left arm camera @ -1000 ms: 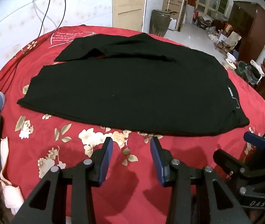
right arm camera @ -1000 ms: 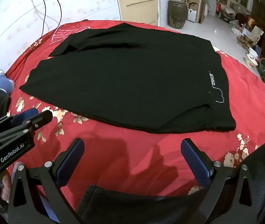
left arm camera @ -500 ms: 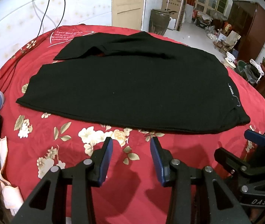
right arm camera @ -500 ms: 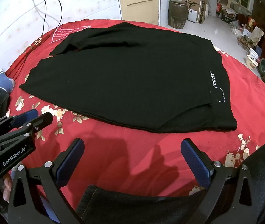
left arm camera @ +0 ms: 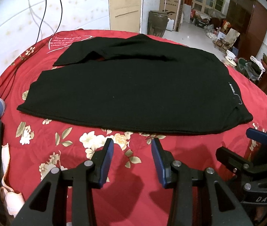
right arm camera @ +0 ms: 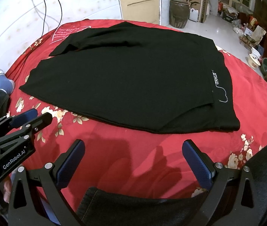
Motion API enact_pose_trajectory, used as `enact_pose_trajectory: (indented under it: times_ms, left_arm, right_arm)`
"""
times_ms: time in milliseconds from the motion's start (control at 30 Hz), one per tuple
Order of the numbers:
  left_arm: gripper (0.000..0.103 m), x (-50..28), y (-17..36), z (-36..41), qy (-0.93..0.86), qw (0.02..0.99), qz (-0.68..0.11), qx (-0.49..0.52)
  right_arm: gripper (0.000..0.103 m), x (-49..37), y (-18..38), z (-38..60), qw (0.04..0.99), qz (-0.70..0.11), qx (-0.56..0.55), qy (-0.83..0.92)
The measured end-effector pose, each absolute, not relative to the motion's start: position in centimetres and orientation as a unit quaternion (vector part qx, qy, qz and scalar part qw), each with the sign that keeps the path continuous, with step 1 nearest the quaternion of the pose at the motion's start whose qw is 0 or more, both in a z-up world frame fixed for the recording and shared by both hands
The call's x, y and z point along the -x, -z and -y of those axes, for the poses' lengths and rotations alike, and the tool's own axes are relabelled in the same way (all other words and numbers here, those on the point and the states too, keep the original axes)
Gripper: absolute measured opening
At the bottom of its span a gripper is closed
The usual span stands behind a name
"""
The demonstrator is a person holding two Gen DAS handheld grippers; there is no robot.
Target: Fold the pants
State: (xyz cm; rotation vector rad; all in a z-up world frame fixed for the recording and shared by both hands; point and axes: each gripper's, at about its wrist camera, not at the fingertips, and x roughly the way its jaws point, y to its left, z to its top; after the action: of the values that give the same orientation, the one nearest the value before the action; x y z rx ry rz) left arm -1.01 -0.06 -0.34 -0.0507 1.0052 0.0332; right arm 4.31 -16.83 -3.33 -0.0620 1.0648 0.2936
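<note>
Black pants (left arm camera: 133,94) lie flat on a red floral bedspread (left arm camera: 62,169), waistband at the right with white "STAND" lettering (right arm camera: 215,80), legs running left. The far leg is rumpled near its hem (right arm camera: 73,45). My left gripper (left arm camera: 131,145) hovers open over bare bedspread just short of the pants' near edge, nothing between its blue pads. My right gripper (right arm camera: 133,146) stands wide open, also short of the near edge, below the waistband end. Each gripper shows in the other's view: the right gripper (left arm camera: 255,137) at the right edge, the left gripper (right arm camera: 30,116) at the left.
A person's leg in dark jeans with a blue sock (right arm camera: 3,81) rests on the bed at the left, and dark denim (right arm camera: 133,197) fills the bottom of the right wrist view. Cables (left arm camera: 58,9) hang on the wall. A brown jar (left arm camera: 158,22), boxes and a wooden cabinet (left arm camera: 250,24) stand beyond the bed.
</note>
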Motion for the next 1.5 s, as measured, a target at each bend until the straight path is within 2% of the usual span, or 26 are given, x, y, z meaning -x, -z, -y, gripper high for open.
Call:
enact_pose_trajectory:
  times_ms: [1500]
  left_arm:
    - [0.044, 0.83, 0.66, 0.31, -0.017, 0.875, -0.483, 0.019]
  right_arm:
    - [0.103, -4.43, 3.72, 16.99, 0.848, -0.512, 0.019, -0.138]
